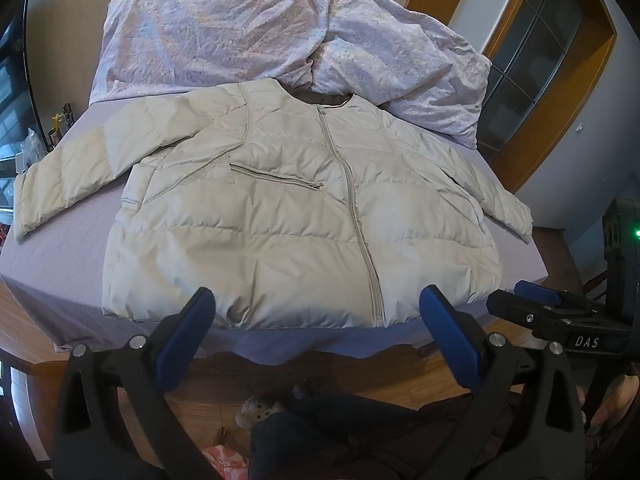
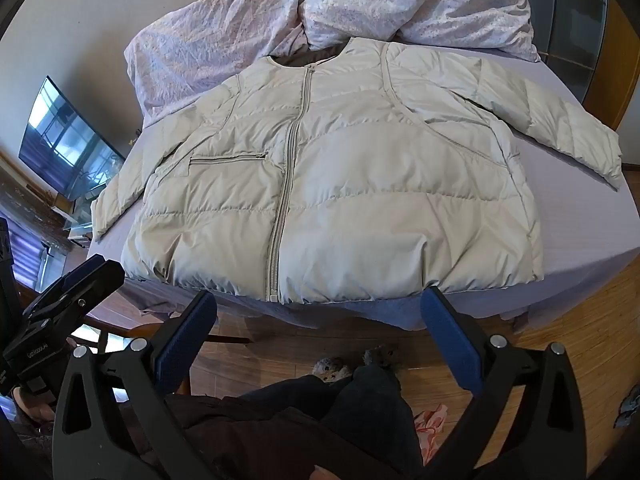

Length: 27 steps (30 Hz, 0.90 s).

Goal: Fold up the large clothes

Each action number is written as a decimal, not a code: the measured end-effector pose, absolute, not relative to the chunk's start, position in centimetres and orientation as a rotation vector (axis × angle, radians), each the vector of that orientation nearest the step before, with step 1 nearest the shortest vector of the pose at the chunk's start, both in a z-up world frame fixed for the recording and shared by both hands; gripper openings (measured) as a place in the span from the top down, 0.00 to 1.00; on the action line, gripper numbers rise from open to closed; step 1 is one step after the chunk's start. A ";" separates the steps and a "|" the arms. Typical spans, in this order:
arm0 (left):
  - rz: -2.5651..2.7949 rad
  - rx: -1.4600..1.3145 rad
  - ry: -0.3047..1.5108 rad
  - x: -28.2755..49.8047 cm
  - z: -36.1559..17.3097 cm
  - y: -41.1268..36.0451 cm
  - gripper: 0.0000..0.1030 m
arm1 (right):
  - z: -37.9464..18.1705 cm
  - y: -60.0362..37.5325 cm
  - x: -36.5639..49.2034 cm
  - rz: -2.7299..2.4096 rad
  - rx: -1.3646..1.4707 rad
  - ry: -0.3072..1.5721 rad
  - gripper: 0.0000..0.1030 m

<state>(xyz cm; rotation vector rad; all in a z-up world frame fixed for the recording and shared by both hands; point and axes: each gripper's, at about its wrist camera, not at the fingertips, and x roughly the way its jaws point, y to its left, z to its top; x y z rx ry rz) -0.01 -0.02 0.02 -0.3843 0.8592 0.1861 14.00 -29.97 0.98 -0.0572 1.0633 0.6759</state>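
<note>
A cream puffer jacket [image 1: 296,208] lies flat, zipped, sleeves spread, on the purple bed [image 1: 60,248] below a crumpled duvet [image 1: 224,36]. Your left gripper [image 1: 316,320] and right gripper [image 2: 320,320] hover before its hem, jaws wide apart, holding nothing.

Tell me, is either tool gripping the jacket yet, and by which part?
Nothing is held. The left tool and right tool both stand open short of the jacket's hem, which lies flat on the bed.
</note>
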 end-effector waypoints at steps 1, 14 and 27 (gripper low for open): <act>0.187 -0.383 0.861 0.0 0.0 0.0 0.02 | 1.0 -30.0 14.0 0.677 -0.057 1.064 0.01; 0.184 -0.386 0.859 0.0 0.0 0.0 0.02 | 1.0 -30.0 14.0 0.677 -0.054 1.062 0.01; 0.185 -0.386 0.859 0.0 0.0 0.0 0.02 | 1.0 -29.9 14.0 0.678 -0.054 1.061 0.01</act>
